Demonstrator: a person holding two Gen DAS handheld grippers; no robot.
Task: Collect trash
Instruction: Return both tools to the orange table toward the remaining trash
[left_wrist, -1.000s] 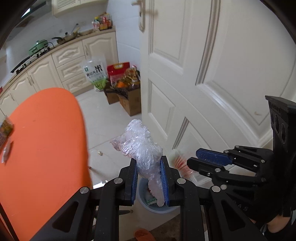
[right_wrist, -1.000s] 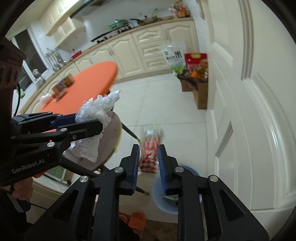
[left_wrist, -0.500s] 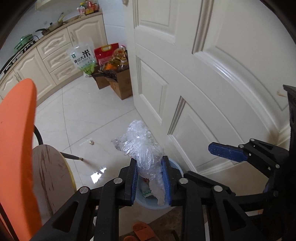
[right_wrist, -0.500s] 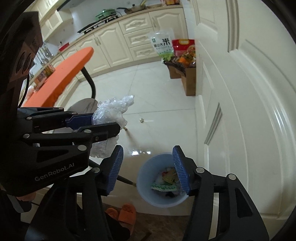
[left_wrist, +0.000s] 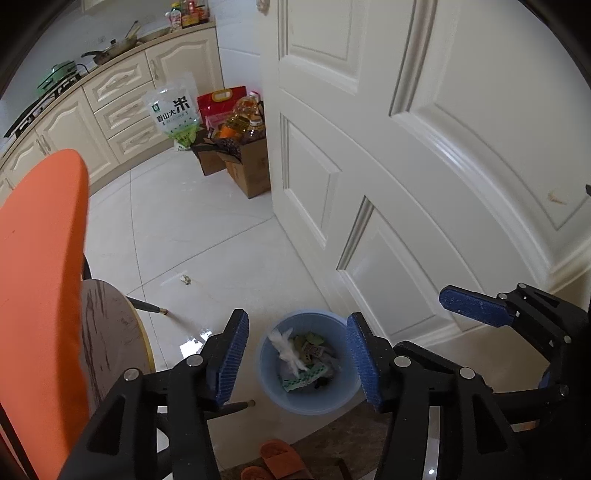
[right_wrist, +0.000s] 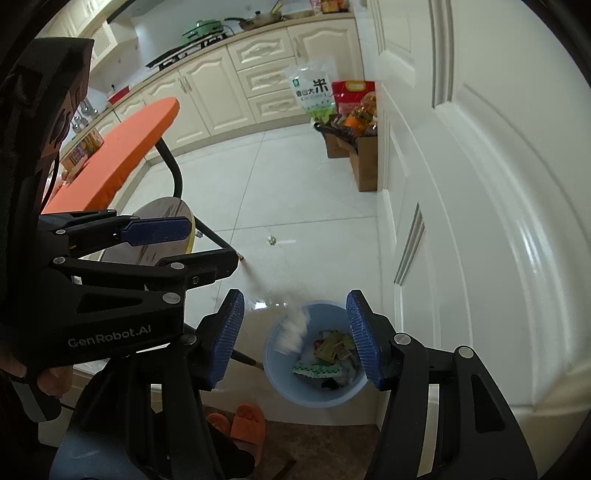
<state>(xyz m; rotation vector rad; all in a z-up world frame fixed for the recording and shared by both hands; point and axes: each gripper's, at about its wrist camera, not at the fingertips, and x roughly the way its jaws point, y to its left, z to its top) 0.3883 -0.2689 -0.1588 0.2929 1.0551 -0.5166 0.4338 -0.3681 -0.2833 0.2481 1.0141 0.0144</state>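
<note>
Dropped plastic wrap (left_wrist: 290, 349) now lies in the bin (left_wrist: 271, 391) at 6 o'clock; left jaws are opening, right jaws apart, both emptied above it.

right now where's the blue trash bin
In both wrist views the blue trash bin stands on the white floor at the foot of the white door, right of the round stool.

round light-blue plastic bin (left_wrist: 271, 387): smooth, matt | white floor tiles (left_wrist: 207, 229): glossy | white panelled door (left_wrist: 424, 147): glossy paint | brown cardboard box (left_wrist: 251, 173): matt
</note>
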